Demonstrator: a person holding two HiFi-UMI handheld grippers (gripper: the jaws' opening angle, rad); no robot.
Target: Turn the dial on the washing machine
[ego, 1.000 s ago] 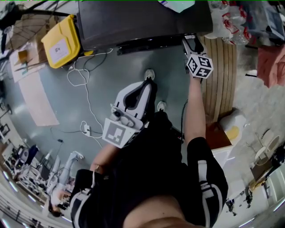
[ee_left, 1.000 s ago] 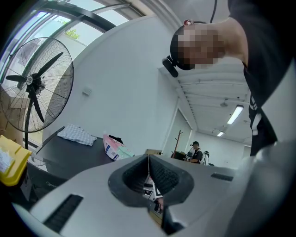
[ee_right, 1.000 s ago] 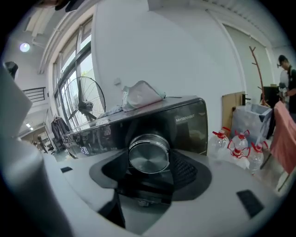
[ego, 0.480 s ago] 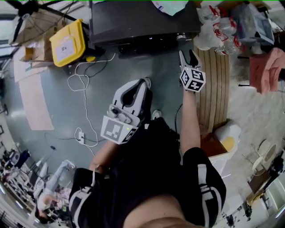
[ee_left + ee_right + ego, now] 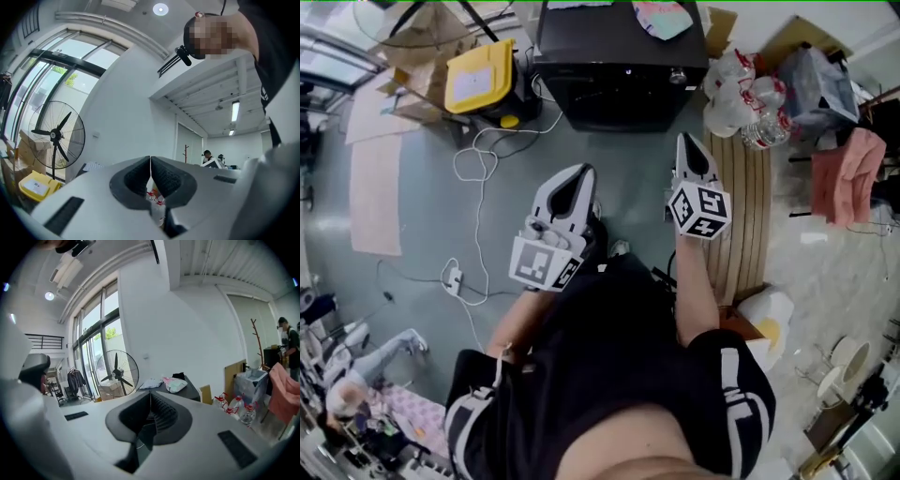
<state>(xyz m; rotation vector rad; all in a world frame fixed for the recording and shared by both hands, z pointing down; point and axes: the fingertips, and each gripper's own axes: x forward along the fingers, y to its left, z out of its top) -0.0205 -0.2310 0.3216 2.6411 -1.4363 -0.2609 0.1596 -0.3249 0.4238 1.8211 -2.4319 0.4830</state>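
Note:
The black washing machine (image 5: 619, 56) stands at the top of the head view, its small round dial (image 5: 678, 77) on the right of the front panel. My right gripper (image 5: 686, 142) hangs below the dial, well clear of it, its jaws closing fully together with nothing between them. In the right gripper view the right gripper (image 5: 150, 399) has its pads meeting, and the machine's dark top (image 5: 187, 391) shows beyond. My left gripper (image 5: 572, 183) is held over the floor, shut and empty; in its own view the left gripper (image 5: 150, 164) has touching pads.
A yellow box (image 5: 483, 75) sits left of the machine, with white cables (image 5: 478, 159) trailing over the floor. A slatted wooden board (image 5: 750, 216), plastic bottles (image 5: 741, 84) and a pink cloth (image 5: 848, 173) lie to the right. A standing fan (image 5: 116, 372) is by the window.
My right gripper has drawn back from the machine's front panel and its jaws have gone from open to shut. The whole view has pulled away from the machine. The left gripper stays shut.

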